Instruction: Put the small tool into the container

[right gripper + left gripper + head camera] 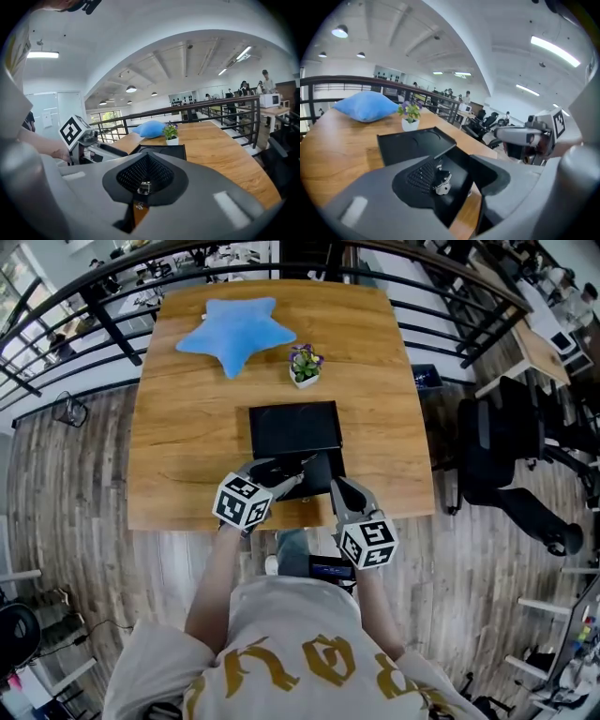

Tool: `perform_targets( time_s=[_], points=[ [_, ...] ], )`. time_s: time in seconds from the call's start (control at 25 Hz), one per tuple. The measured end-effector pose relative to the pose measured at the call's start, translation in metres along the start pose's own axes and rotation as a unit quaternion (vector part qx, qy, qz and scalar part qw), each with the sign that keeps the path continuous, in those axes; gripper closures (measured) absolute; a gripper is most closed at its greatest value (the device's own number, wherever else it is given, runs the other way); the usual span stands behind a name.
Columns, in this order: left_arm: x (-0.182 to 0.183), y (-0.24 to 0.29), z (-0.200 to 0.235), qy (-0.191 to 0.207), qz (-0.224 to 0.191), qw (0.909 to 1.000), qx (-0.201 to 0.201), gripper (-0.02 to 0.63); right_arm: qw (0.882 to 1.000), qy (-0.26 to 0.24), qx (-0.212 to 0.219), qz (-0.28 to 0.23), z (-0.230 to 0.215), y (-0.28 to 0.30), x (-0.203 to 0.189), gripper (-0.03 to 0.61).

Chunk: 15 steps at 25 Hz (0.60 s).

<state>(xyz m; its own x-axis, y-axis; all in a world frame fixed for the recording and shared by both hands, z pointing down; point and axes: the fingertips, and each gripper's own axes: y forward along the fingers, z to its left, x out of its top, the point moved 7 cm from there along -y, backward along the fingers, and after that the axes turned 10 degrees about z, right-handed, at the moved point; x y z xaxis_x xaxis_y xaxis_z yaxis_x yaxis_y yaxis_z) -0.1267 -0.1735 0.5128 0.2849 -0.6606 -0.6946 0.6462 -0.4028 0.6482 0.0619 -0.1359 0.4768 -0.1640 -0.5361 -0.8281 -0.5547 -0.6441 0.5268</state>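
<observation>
Small tool [442, 182] seen between the widely spread fingers of left gripper [454, 177], over black container [407, 146]; judged to lie inside. Right gripper [144, 186] fingers closed, nothing evidently held. Next: placement to be confirmed, left gripper to be lifted clear.

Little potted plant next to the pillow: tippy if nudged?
Probably not very: the potted plant has a low, squat white pot on the flat table. It looks light, so a nudge likely slides it. Leaves look flimsy; grip the pot.
</observation>
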Motion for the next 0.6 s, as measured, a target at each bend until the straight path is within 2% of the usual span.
perform_targets(
  time_s=[0.24,0.52,0.6],
  points=[
    [0.012,-0.054,-0.031,0.025,-0.084,0.9951,0.045,0.453,0.999,-0.026,0.007,-0.03,0.028,-0.019,0.011,0.555],
    [0.009,-0.106,-0.056,0.036,-0.162,0.9831,0.079,0.587,0.997,-0.045,0.001,-0.069,0.057,-0.046,0.017,0.555],
    [0.01,-0.116,-0.06,0.038,-0.176,0.9798,0.086,0.599,0.996,-0.047,0.0,-0.074,0.062,-0.051,0.016,0.555]
  ],
)
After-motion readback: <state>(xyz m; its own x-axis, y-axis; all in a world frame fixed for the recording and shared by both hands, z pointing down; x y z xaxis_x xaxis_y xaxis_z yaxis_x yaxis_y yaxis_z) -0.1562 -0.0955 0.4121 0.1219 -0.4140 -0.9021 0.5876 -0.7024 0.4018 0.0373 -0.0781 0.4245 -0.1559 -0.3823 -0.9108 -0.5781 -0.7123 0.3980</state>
